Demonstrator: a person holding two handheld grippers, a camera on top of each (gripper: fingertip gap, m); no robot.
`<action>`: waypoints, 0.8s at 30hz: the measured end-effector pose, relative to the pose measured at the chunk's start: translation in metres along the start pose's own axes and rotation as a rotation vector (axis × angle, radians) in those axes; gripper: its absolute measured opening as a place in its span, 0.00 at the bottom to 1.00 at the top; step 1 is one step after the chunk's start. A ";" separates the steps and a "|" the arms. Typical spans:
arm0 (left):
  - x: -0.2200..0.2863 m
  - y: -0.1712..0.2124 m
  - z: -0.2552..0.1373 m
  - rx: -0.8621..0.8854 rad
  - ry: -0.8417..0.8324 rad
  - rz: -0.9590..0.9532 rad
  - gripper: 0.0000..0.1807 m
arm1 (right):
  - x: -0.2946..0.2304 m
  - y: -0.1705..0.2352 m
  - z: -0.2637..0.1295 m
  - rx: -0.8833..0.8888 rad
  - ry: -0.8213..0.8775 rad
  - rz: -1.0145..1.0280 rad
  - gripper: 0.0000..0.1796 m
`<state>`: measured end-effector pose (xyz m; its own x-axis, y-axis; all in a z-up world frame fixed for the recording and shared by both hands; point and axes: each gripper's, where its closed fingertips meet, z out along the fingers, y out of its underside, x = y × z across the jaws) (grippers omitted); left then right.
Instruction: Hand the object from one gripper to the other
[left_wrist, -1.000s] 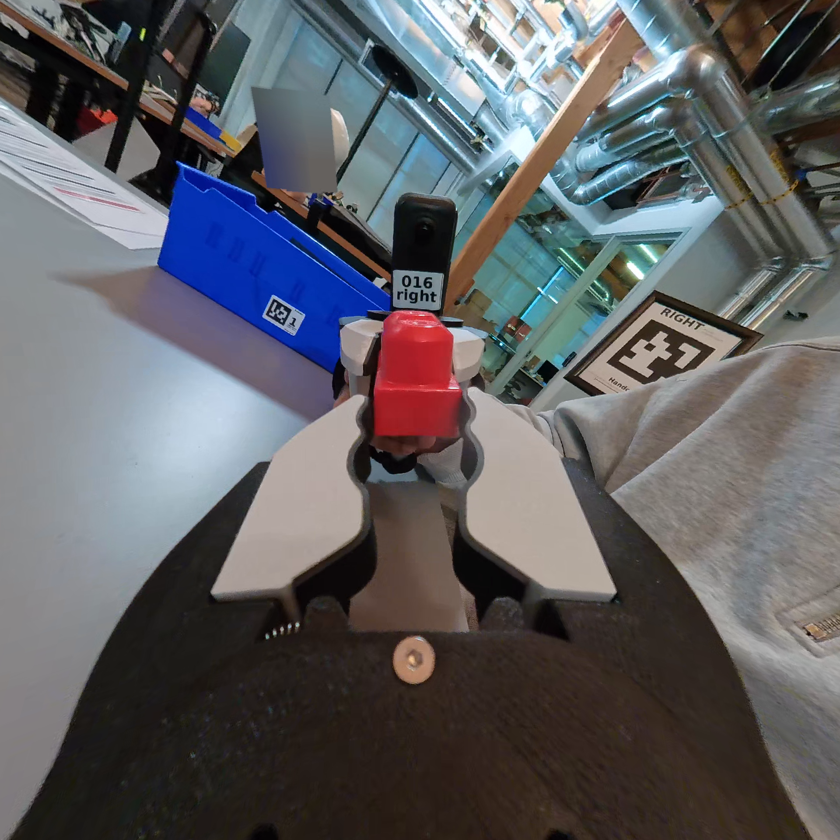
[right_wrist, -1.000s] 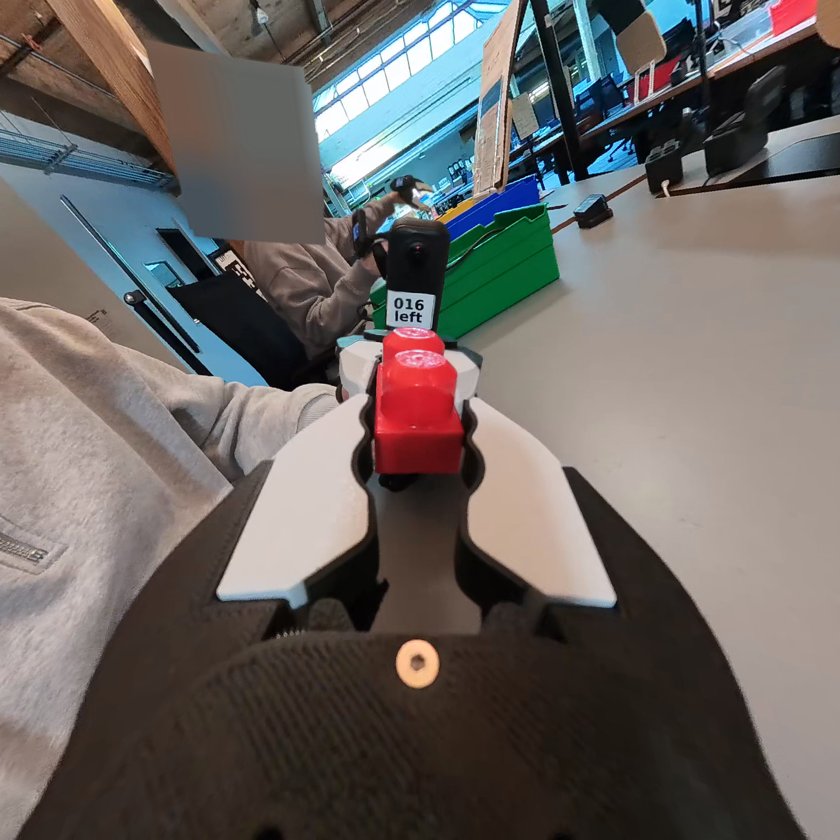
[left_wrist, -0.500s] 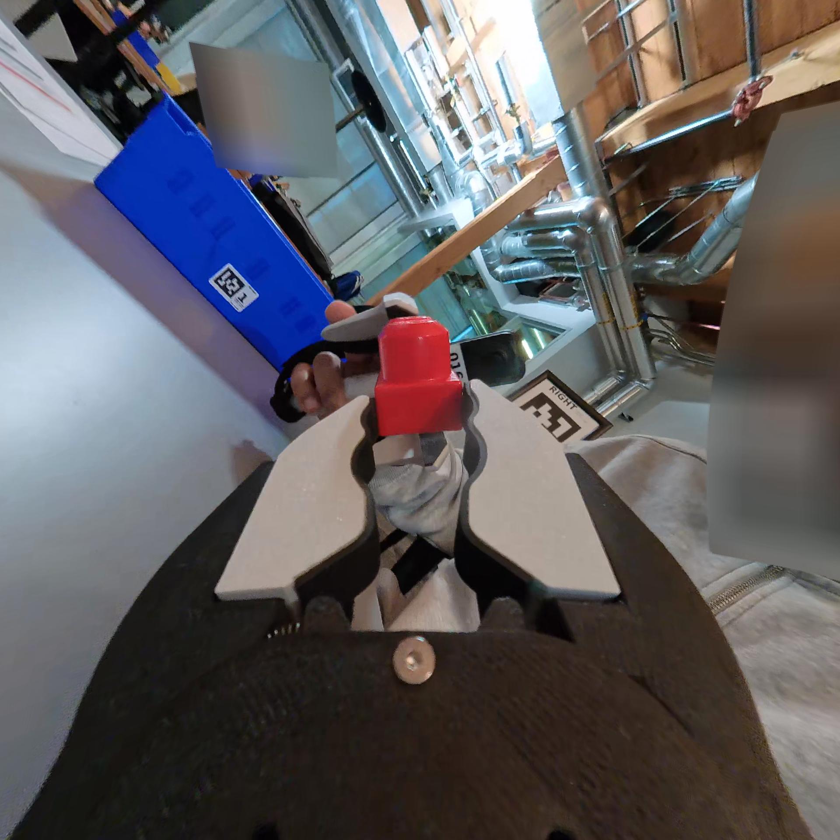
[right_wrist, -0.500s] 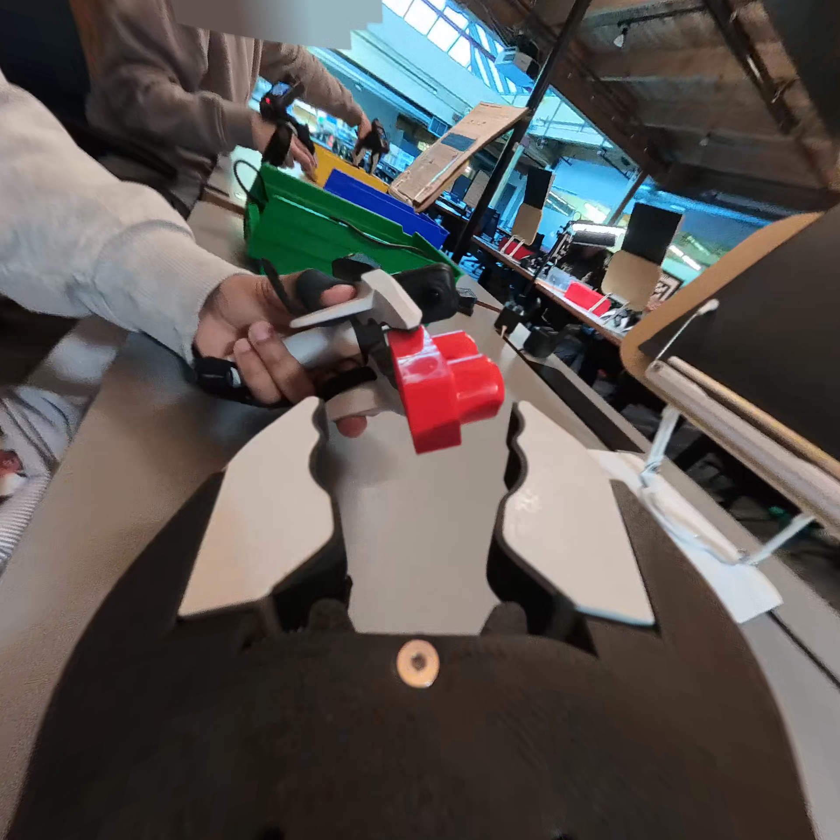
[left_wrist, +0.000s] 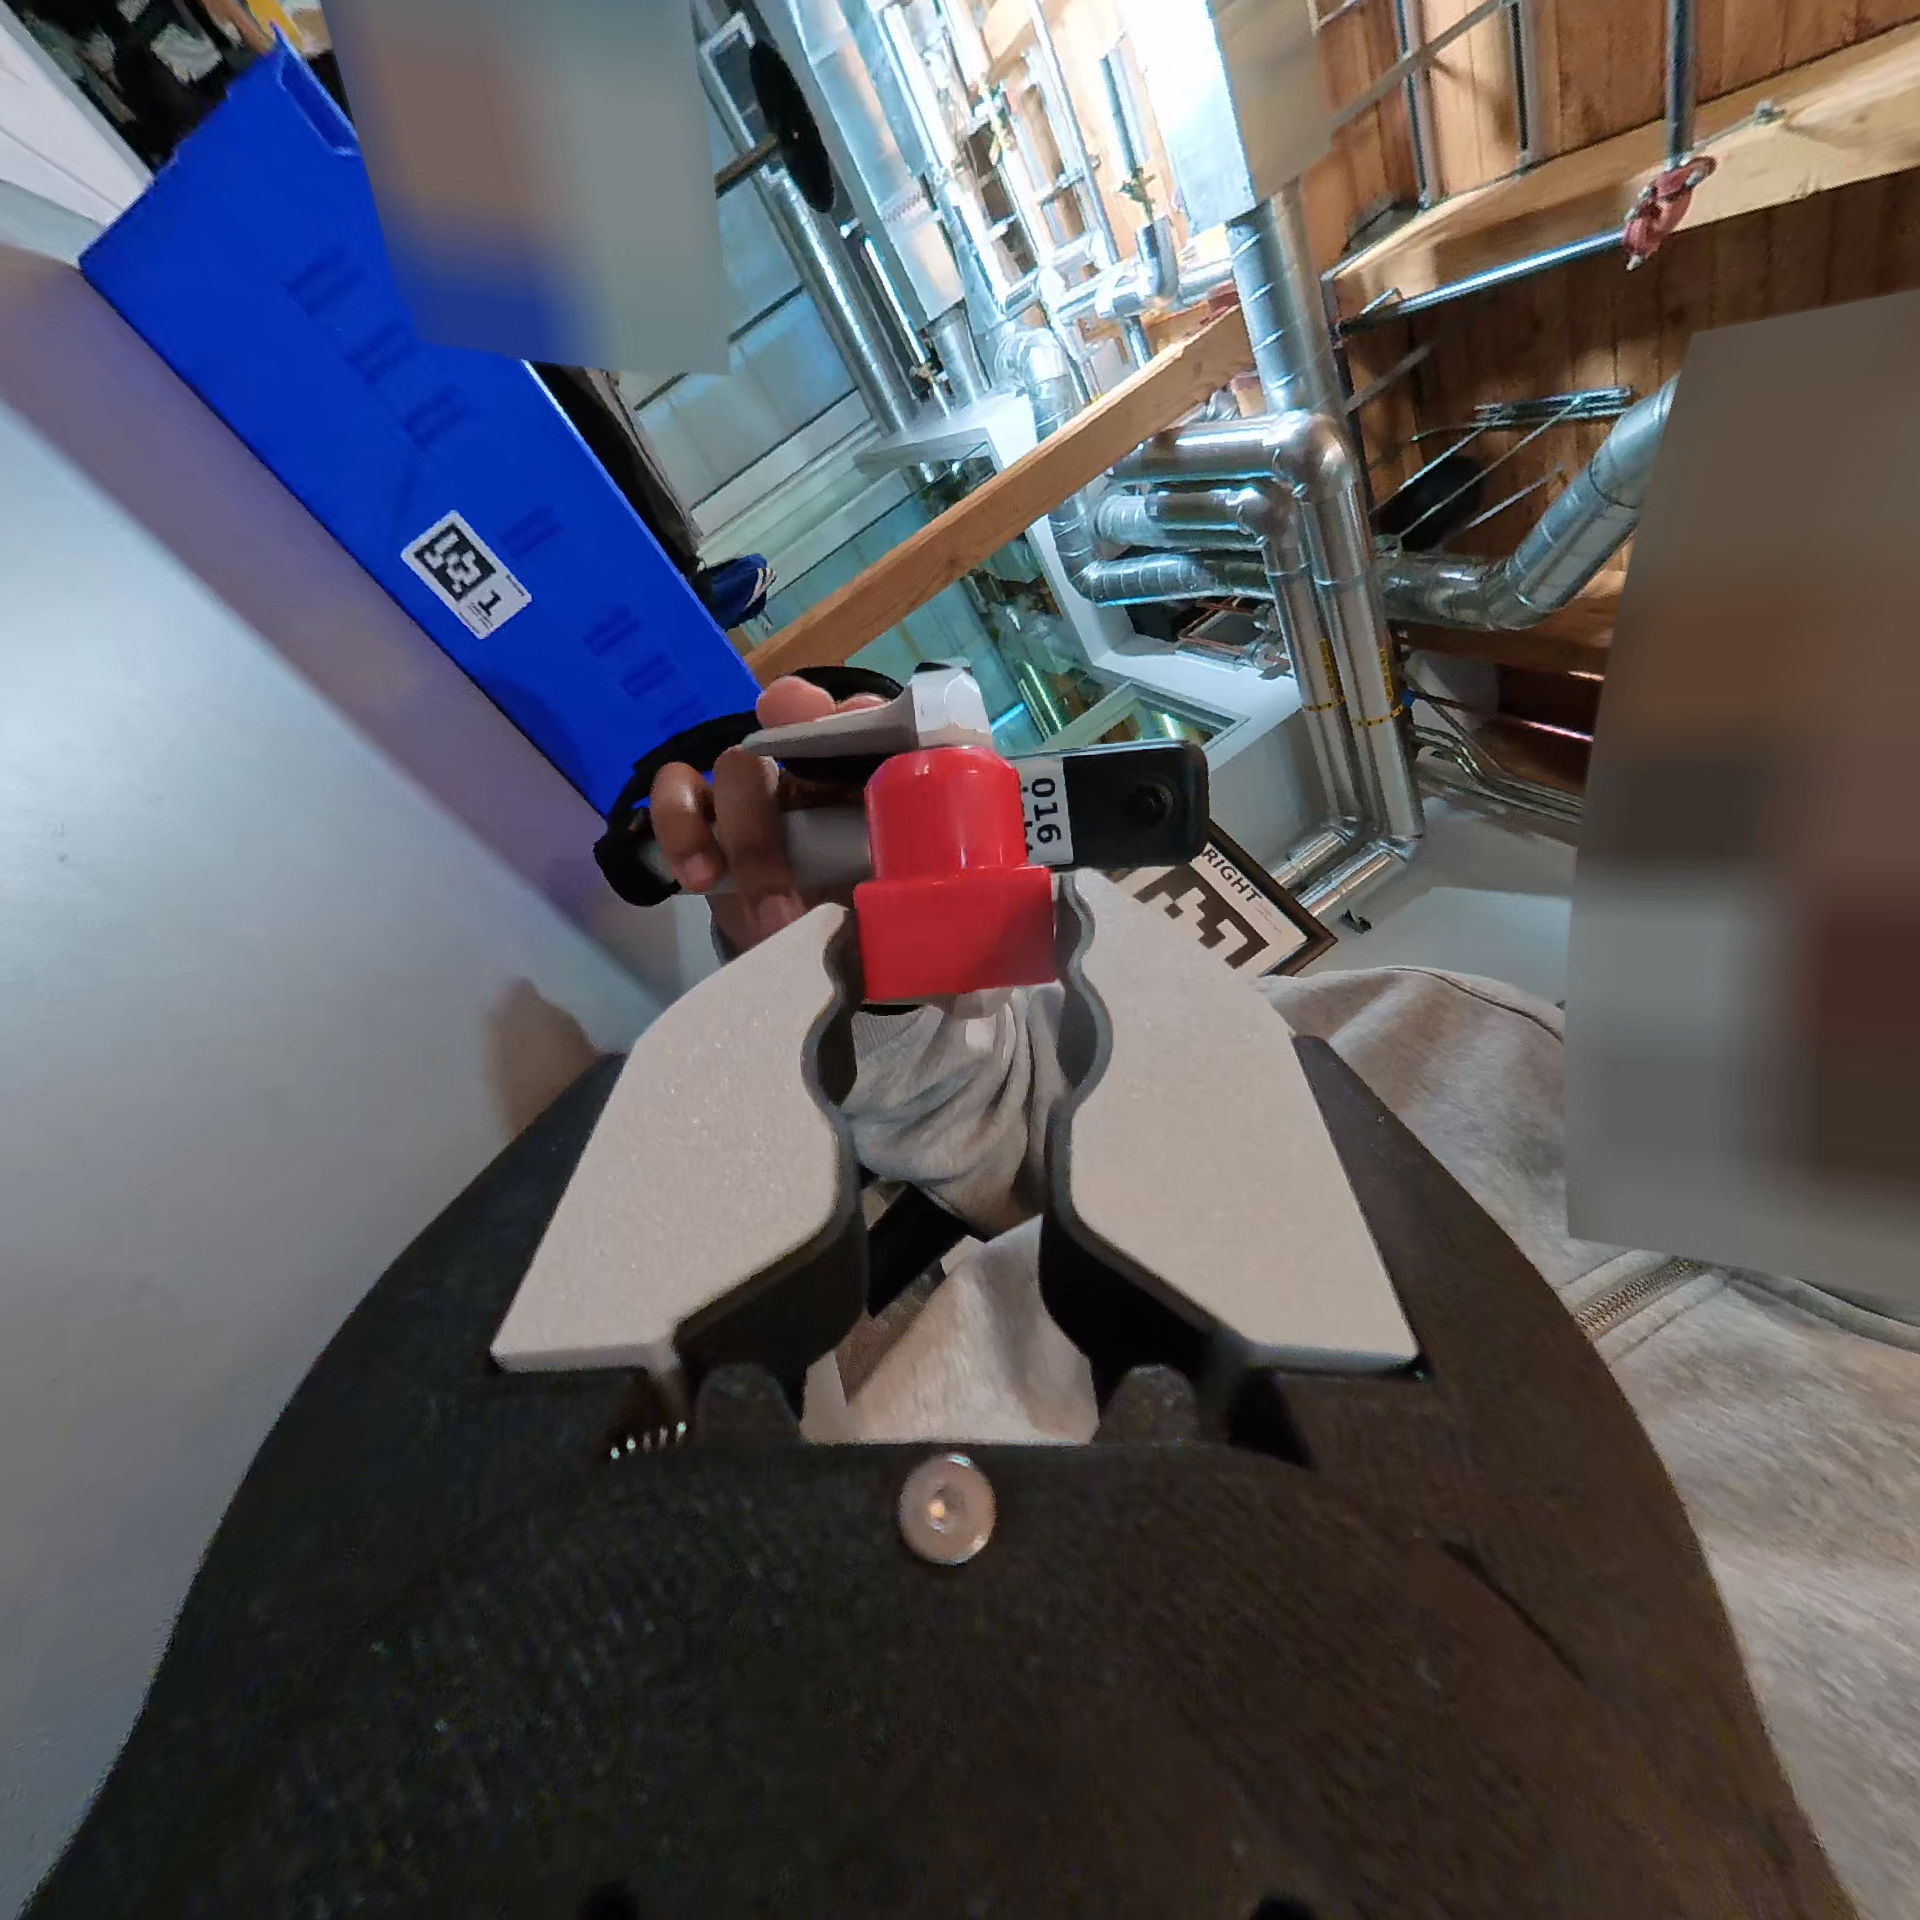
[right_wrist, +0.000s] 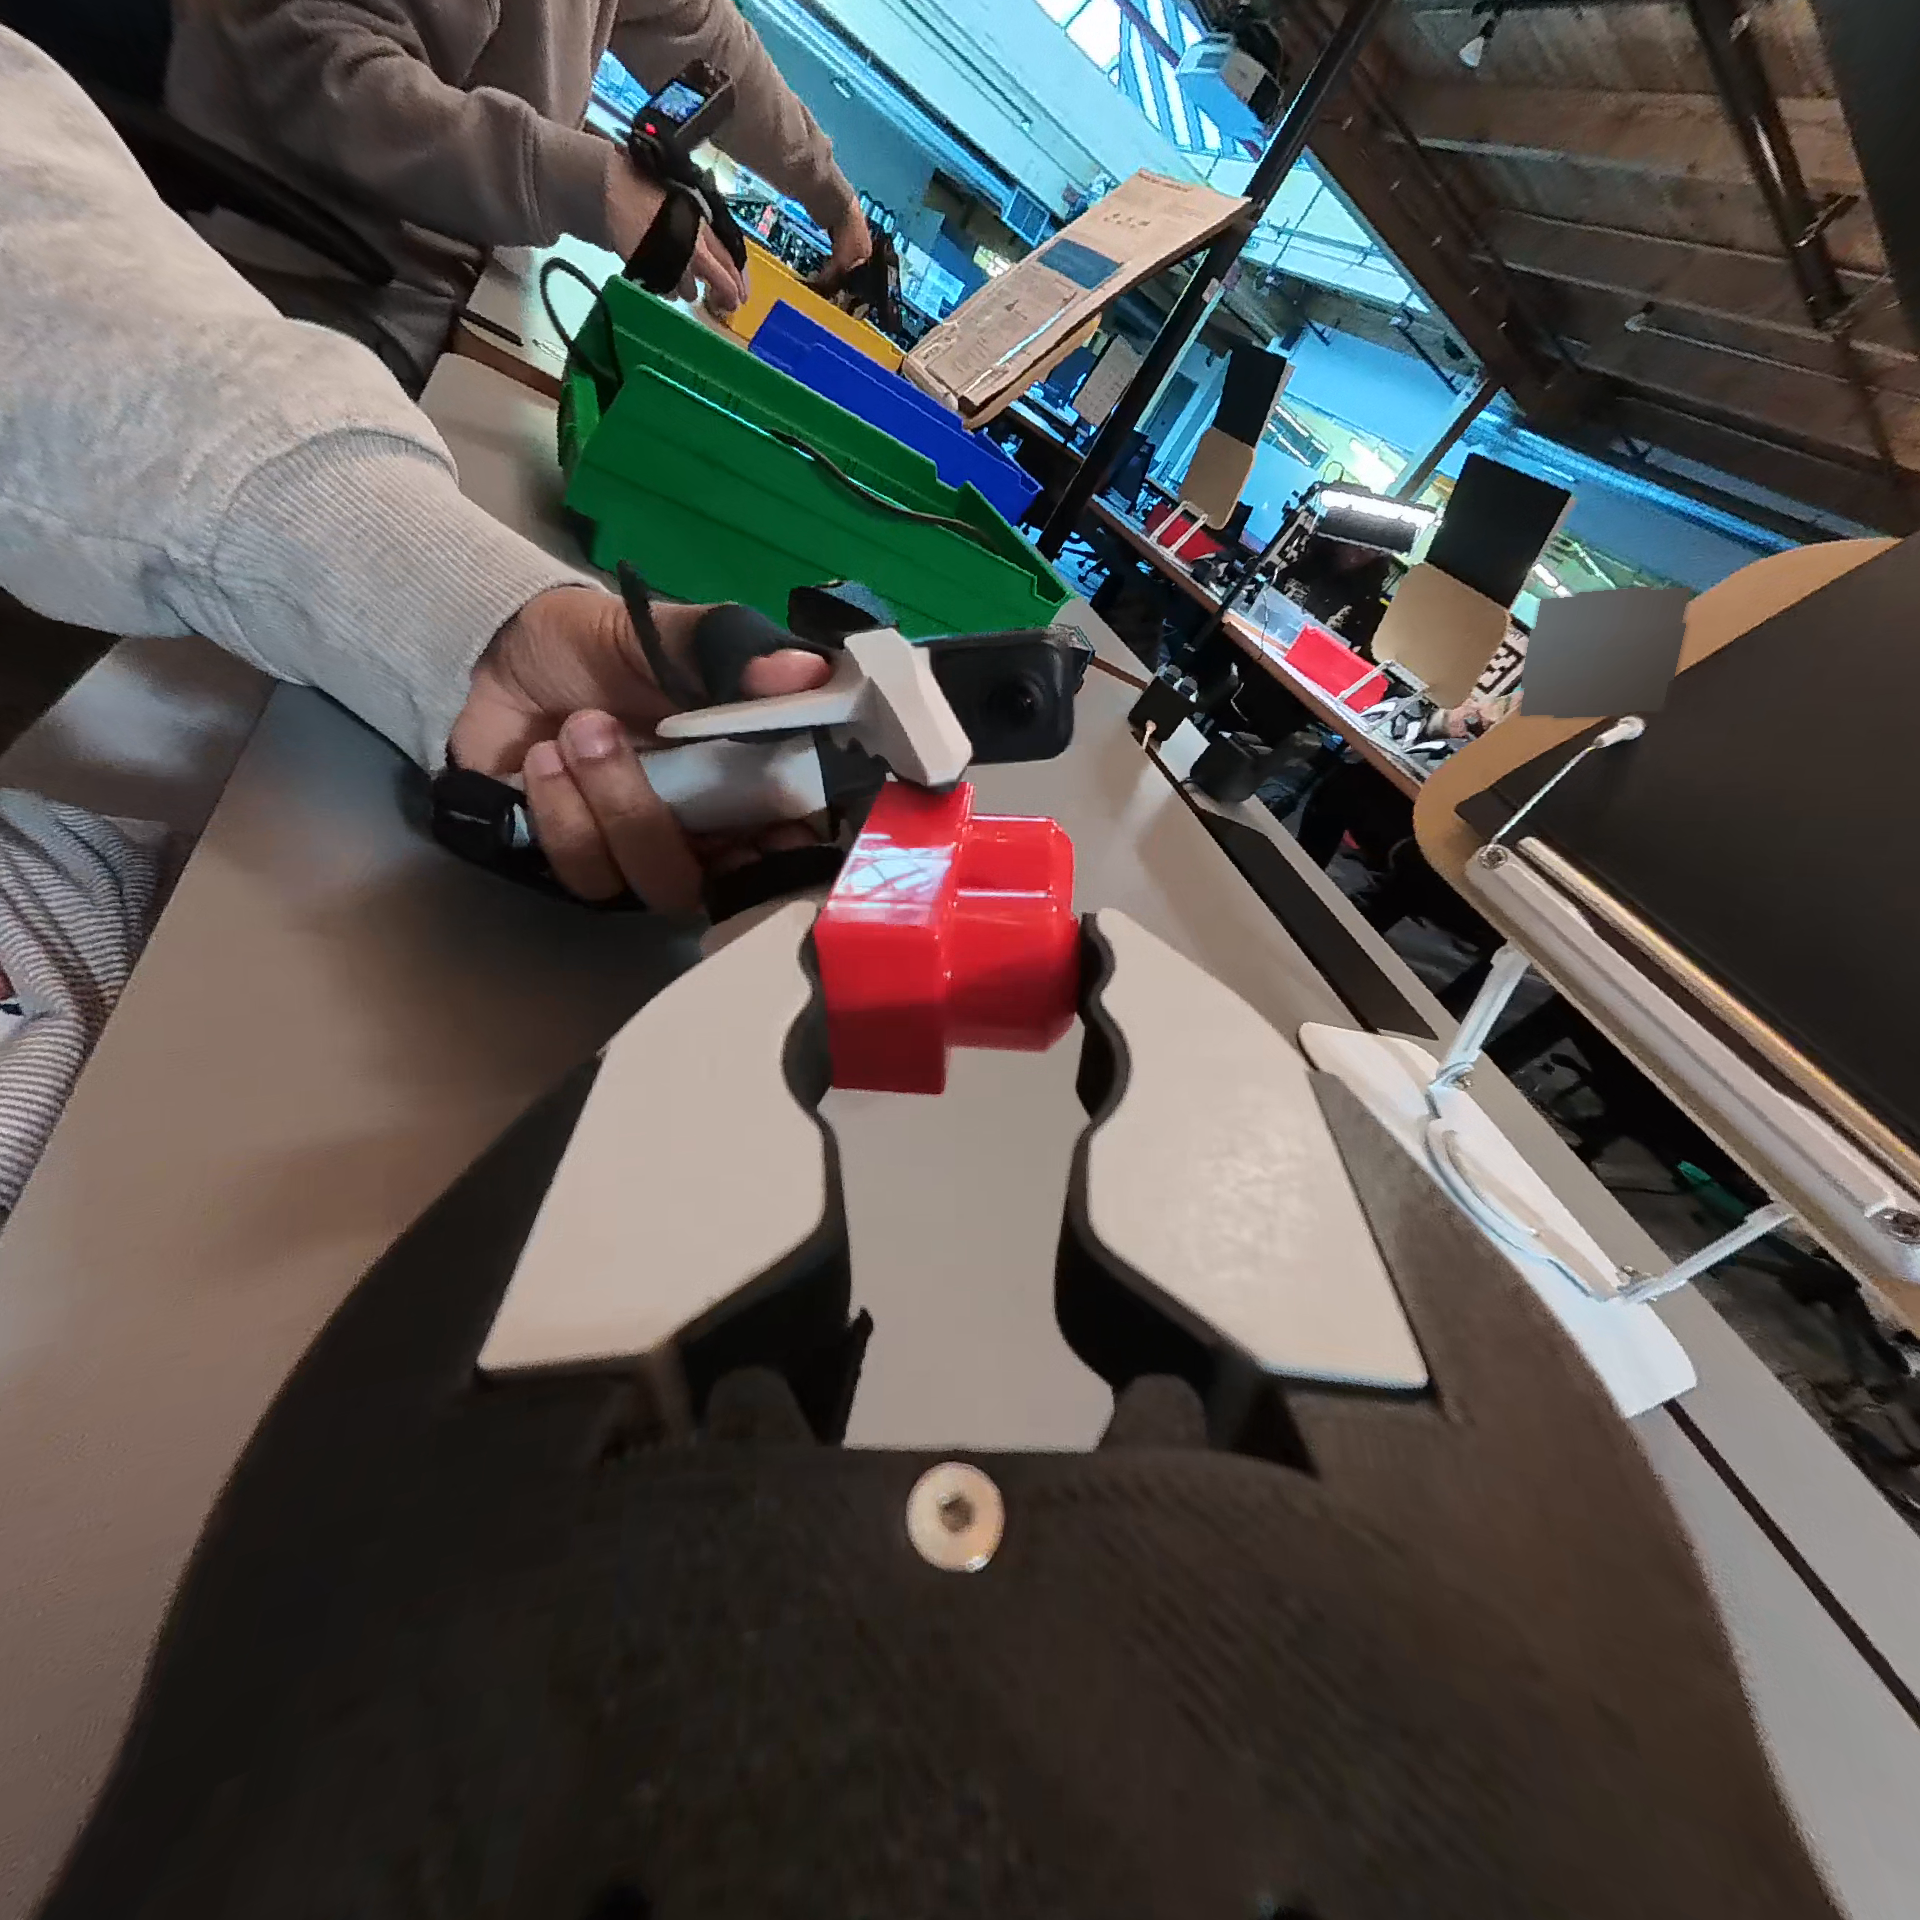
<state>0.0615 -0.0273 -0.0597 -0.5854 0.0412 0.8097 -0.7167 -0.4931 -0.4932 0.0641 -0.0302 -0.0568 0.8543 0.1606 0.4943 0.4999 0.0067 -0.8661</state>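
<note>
The left tool (left_wrist: 956, 940) is closed on a glossy red plastic block with a rounded stud on top (left_wrist: 951, 894). Its two pale grey fingers (left_wrist: 727, 1122) press the square base from either side, and the stud points away from the camera. The block is held in the air above the plain grey counter (left_wrist: 208, 935). A blue plastic bin with a square marker sticker (left_wrist: 364, 416) stands on the counter well behind it.

In the right wrist view, the right tool (right_wrist: 951, 961) has the same block (right_wrist: 945, 966) between its own fingertips. Both wavy inner edges sit against the block's sides, so this tool also looks clamped on it. The left tool comes in from the left of this view. One of its pale fingers (right_wrist: 904, 717) lies on the upper face of the block, and its lower finger is hidden. The person's left hand (right_wrist: 582, 748), in a light grey knitted sleeve (right_wrist: 208, 468), grips that tool's handle. Green plastic bins (right_wrist: 727, 499) stand farther back on the counter (right_wrist: 312, 1039).

In the left wrist view, the person's right hand (left_wrist: 717, 821) shows just behind the block.
</note>
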 end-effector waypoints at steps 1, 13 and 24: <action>0.000 -0.002 0.000 0.016 -0.002 0.015 0.22 | 0.000 0.000 0.000 -0.003 0.002 0.004 0.25; 0.001 -0.011 0.002 0.087 -0.082 0.227 0.47 | 0.011 -0.010 -0.010 0.138 -0.175 0.714 0.26; 0.001 0.004 0.010 -0.020 -0.133 0.369 0.41 | 0.001 -0.006 -0.012 0.122 -0.397 1.078 0.25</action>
<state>0.0617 -0.0373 -0.0574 -0.7518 -0.2495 0.6104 -0.4752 -0.4368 -0.7638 0.0639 -0.0423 -0.0506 0.7134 0.4395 -0.5458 -0.4973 -0.2312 -0.8362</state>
